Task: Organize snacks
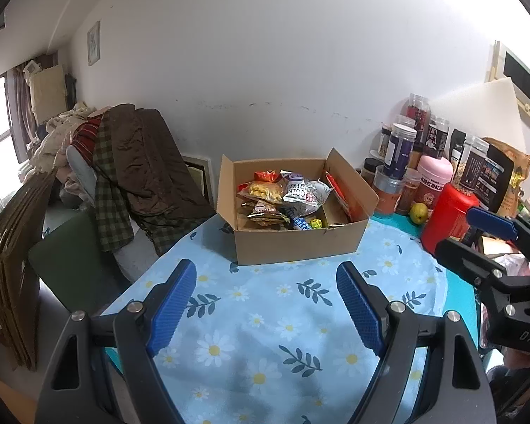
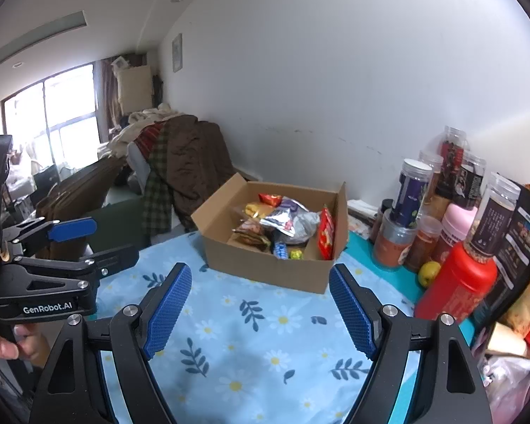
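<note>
The open brown cardboard box (image 1: 296,208) full of snack packets (image 1: 286,199) sits straight ahead of the left gripper (image 1: 266,304), long side across. The right gripper (image 2: 259,309) sees it ahead too. Both grippers are spread wide and hold nothing. Neither looks closer.

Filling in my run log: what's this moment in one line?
left gripper: open, empty | right gripper: open, empty | cardboard box: on table, open, snacks inside | stage: nothing picked up yet
</note>
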